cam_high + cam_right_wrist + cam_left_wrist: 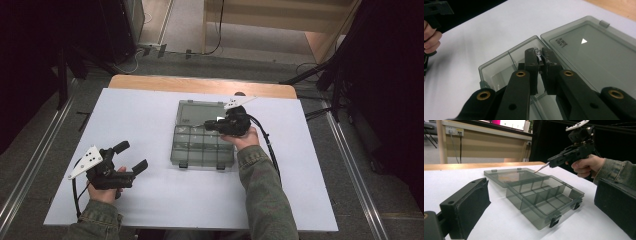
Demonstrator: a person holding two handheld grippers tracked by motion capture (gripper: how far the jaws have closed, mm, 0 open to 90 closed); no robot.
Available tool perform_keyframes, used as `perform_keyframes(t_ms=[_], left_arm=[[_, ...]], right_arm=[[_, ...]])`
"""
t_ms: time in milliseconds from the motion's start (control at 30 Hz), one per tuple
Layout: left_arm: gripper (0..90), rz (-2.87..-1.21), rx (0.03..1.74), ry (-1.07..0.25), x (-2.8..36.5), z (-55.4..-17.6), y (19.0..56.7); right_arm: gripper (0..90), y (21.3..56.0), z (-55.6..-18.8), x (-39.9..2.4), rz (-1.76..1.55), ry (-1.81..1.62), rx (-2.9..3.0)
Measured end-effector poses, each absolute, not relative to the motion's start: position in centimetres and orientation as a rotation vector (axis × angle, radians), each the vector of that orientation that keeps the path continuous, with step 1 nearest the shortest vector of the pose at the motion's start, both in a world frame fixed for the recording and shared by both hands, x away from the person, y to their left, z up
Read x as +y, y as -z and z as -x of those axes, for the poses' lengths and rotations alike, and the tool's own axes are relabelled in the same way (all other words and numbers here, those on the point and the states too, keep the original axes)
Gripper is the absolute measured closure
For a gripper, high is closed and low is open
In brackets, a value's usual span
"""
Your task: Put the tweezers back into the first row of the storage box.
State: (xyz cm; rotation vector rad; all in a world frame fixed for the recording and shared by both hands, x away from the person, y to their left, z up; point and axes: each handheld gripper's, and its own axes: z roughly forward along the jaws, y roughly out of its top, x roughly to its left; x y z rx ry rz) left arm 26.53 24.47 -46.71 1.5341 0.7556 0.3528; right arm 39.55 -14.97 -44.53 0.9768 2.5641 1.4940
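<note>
A small silvery strip (539, 58) is pinched between the closed jaws of the right gripper (539, 56), held over the far compartments of the box (202, 150). In the left gripper view the strip (541, 167) sticks out thin and pointed from the jaw tips, aimed down at the box (544, 197).

The box sits mid-table, smoky clear plastic, divided inside, lid (202, 114) swung open flat on the far side. Compartments look empty as far as can be seen.

Step judged: the strip is being brought down for placing into a far compartment, close to the hinge. Next move calls for lowering into one cell without catching a divider, then easing the jaws apart.

The left gripper (131, 156) rests on the table (150, 110) at near left, jaws wide, nothing between them, well apart from the box.

Hard to make out: what the strip actually is, as it is tiny and glinting; which cell lies under it cannot be told. The lid label is unreadable. The box's near part is covered by the right gripper's arms in its own view.
</note>
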Motion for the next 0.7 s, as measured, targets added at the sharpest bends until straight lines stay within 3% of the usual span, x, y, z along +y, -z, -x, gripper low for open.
perform_keyframes(t_ms=[400, 467, 567, 700], left_arm=[[0.0, -1.531, 0.752, -0.348, 24.5, -26.5, 46.7], [0.0, -1.533, 0.752, -0.349, 24.5, -26.6, 46.7], [0.0, -1.533, 0.751, -0.349, 24.5, -26.6, 46.7], [0.0, -1.533, 0.753, -0.348, 24.5, -26.5, 46.7]], right_arm=[[84.3, 45.7, -39.8, -13.4, -1.019, -1.398, 2.642], [75.4, 45.9, -39.8, -13.5, -1.05, -1.352, 2.647], [71.4, 45.8, -39.6, -13.9, -1.049, -1.29, 2.655], [59.6, 45.4, -39.0, -14.0, -1.029, -1.222, 2.643]])
